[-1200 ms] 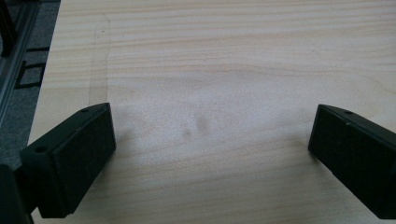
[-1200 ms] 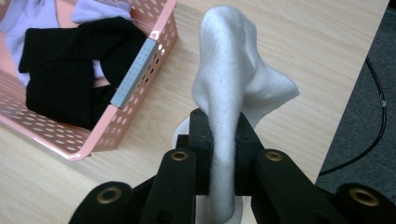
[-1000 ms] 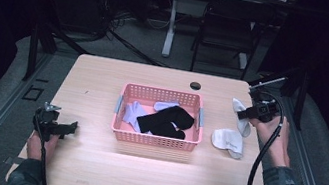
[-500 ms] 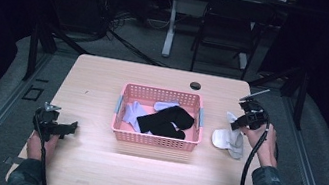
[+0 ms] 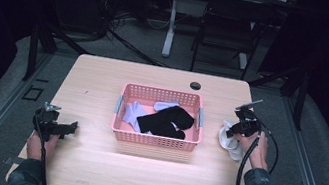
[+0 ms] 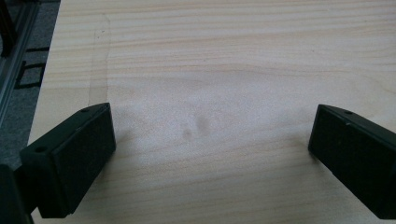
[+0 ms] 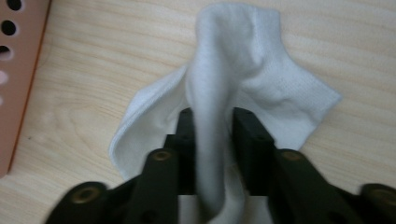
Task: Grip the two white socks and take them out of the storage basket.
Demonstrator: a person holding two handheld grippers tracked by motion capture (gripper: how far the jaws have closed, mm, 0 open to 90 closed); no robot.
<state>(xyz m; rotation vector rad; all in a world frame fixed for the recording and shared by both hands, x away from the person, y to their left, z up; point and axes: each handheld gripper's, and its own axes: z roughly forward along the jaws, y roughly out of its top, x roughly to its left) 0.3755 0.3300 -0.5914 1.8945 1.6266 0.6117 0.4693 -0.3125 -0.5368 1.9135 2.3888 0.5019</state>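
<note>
Right tongs clamped on a fold of the white sock, just right of the pink basket, low over the counter; probably pinched at the middle to lift it clear. Left tongs spread wide, holding nothing, parked over bare wood well left of the basket, likely out of the way. Inside the basket: black sock, pale ones.
</note>
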